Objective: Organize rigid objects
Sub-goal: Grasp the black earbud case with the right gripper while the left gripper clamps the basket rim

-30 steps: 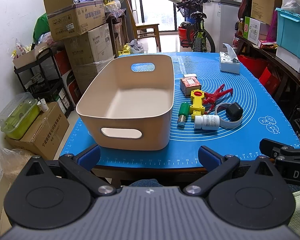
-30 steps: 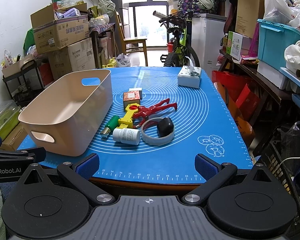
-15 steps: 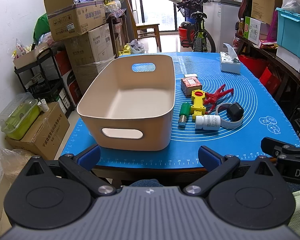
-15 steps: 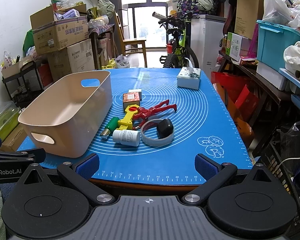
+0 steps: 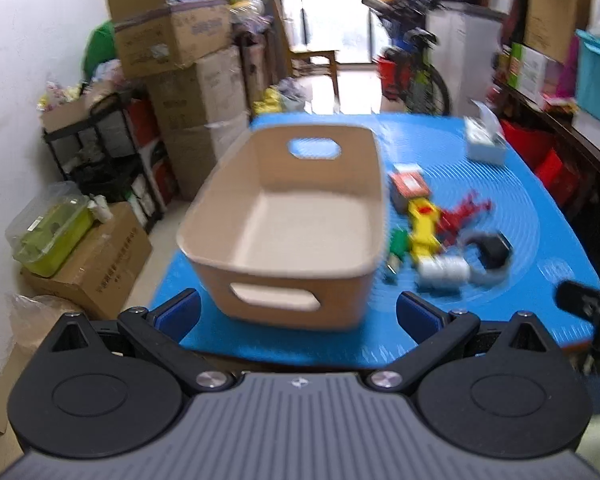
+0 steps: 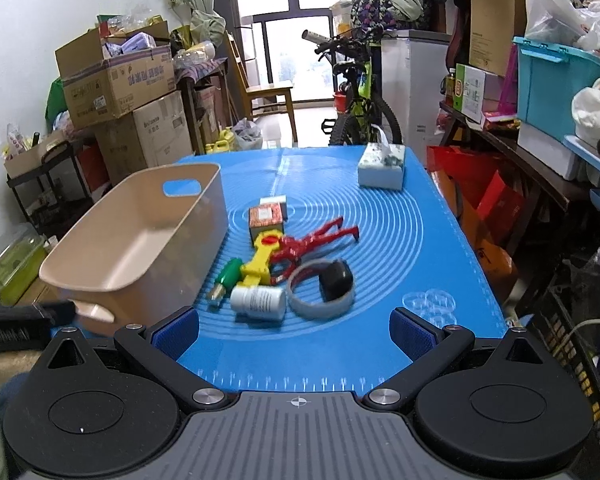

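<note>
Both grippers moved fwd toward table, left cam blurred. Right gripper (image 6: 294,330) & left gripper (image 5: 298,312) fingers wide, empty. Approach step; next: grab white bottle (image 6: 258,300), drop in bin (image 6: 140,240).

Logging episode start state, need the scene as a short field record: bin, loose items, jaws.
bin: beige bin, empty, on blue mat
loose items: white bottle, green piece, yellow tool, red tool, grey ring with black piece, small box, all right of the bin
other: tissue box, far end
left gripper: jaws open, empty
right gripper: jaws open, empty
</note>
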